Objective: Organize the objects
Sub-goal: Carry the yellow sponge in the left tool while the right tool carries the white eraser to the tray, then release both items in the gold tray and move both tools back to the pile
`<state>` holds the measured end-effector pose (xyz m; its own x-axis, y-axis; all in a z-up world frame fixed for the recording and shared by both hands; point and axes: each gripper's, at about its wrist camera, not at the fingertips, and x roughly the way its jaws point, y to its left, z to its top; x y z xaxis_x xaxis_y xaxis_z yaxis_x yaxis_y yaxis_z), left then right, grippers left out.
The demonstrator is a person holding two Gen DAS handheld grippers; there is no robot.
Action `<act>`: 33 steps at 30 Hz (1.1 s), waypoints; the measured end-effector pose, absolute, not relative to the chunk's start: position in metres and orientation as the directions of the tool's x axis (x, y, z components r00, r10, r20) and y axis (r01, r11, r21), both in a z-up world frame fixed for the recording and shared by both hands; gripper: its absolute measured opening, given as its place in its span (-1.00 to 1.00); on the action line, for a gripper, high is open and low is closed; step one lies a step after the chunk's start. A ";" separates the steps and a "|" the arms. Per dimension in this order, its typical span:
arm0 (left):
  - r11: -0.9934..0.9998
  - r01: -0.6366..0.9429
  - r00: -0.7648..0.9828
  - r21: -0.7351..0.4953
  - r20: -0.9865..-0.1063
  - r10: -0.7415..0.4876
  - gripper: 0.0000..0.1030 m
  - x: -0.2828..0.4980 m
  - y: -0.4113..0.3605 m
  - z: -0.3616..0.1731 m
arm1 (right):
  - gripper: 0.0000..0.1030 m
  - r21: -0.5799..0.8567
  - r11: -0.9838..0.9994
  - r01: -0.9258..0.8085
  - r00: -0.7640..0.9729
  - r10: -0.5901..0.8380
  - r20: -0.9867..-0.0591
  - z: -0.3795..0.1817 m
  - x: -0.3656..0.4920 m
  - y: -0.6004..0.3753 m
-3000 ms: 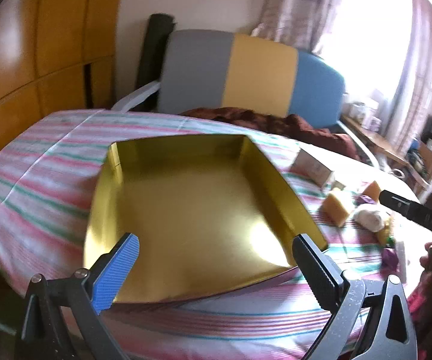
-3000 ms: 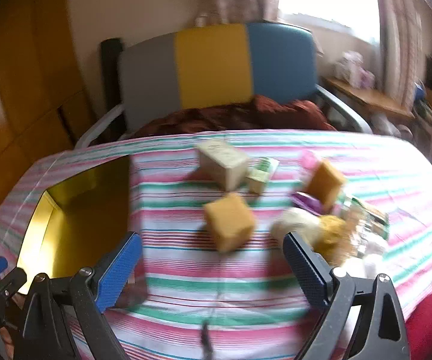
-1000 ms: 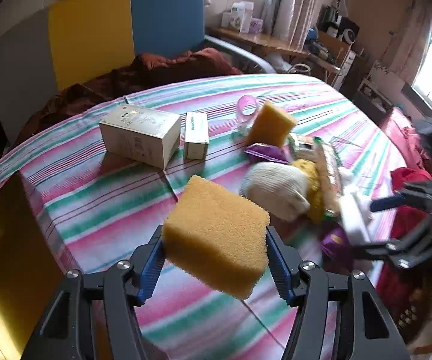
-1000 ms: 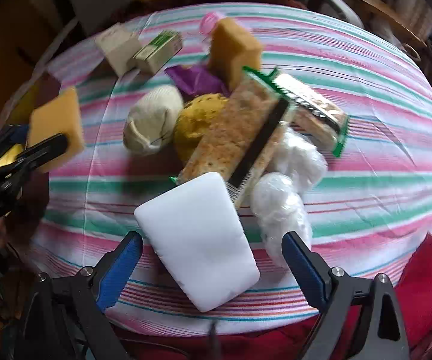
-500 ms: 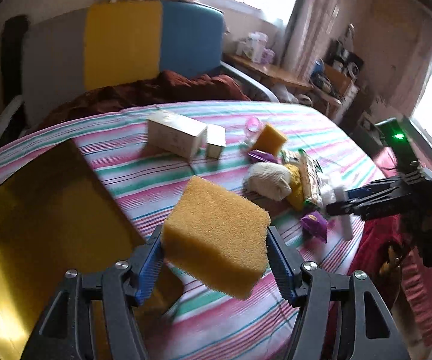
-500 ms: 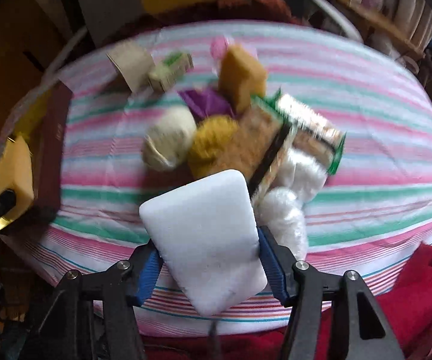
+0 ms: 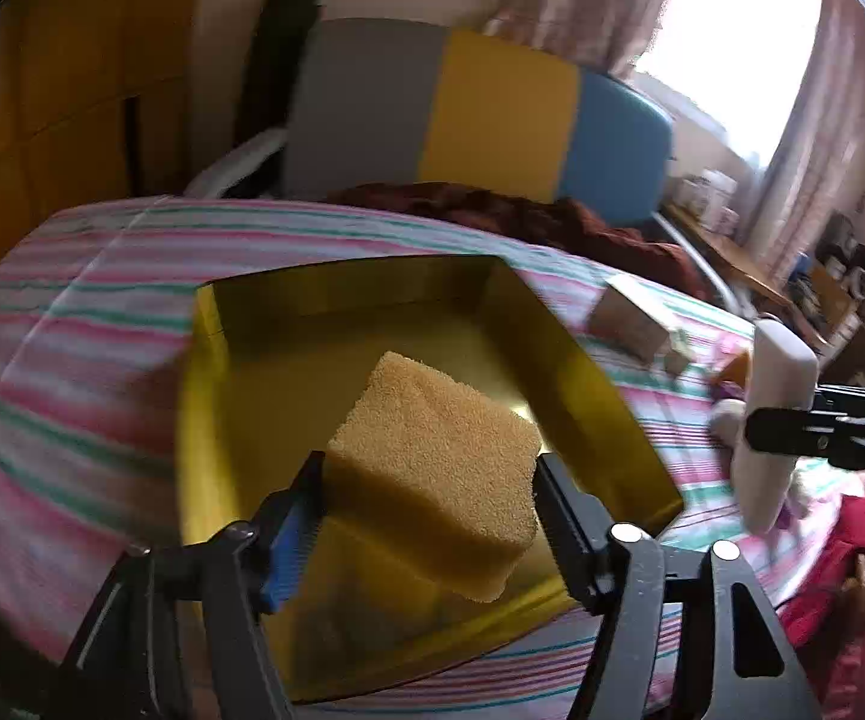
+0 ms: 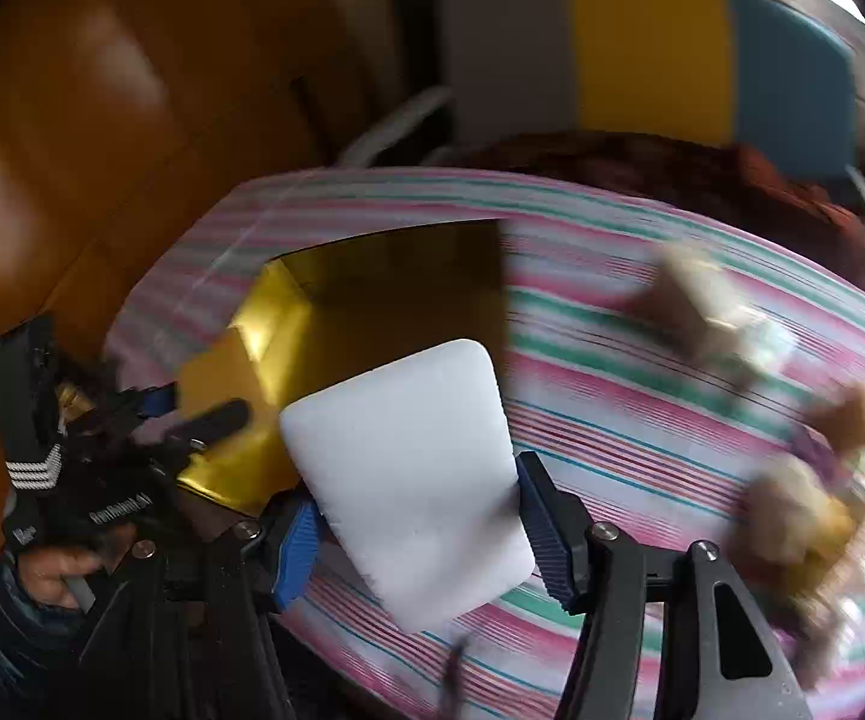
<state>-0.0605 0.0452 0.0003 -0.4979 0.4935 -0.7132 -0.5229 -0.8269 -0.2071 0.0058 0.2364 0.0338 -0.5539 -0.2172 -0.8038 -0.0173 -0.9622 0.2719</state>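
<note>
The yellow sponge [image 7: 438, 468] sits squarely between the left gripper [image 7: 429, 516] jaws, which press its sides while easing apart, tilted down over the gold tray [image 7: 576, 384]. The white sponge [image 8: 414, 474] is wedged between the right gripper [image 8: 414, 534] jaws, likewise widening yet touching it, angled down beside the tray's edge.

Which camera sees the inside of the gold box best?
The left wrist view: it looks straight into the gold box, showing floor and walls sharply. The right wrist view shows it blurred, partly behind the white sponge.
</note>
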 end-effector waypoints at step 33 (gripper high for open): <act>-0.894 -0.449 -0.678 -0.004 -0.649 0.344 0.90 -0.019 0.040 0.001 | 0.39 0.090 -0.980 -0.176 -0.674 0.053 -0.737 0.006 0.055 0.223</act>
